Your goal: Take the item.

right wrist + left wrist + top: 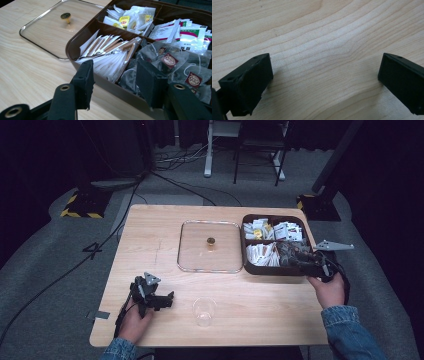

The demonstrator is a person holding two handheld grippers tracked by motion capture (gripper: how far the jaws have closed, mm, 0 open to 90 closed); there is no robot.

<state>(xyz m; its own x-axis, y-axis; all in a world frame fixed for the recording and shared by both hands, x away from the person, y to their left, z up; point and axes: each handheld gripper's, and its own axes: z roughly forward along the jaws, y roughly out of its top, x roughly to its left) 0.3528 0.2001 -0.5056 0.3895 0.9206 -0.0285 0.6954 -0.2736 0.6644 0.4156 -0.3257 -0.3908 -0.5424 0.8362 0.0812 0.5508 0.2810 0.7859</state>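
Right gripper (113, 82) half open over the near right compartment of the brown tea box (248, 268), nothing gripped; clear-wrapped tea bags (172, 62) are tangled by strings, so several could be dragged out; left gripper (324, 82) rested open on the surface (317, 32).

Before you, a clear plastic cup (204, 310) stands upright on the wooden tabletop (150, 235); a glass lid (210, 246) with gold knob (211, 241) lies flat beyond.
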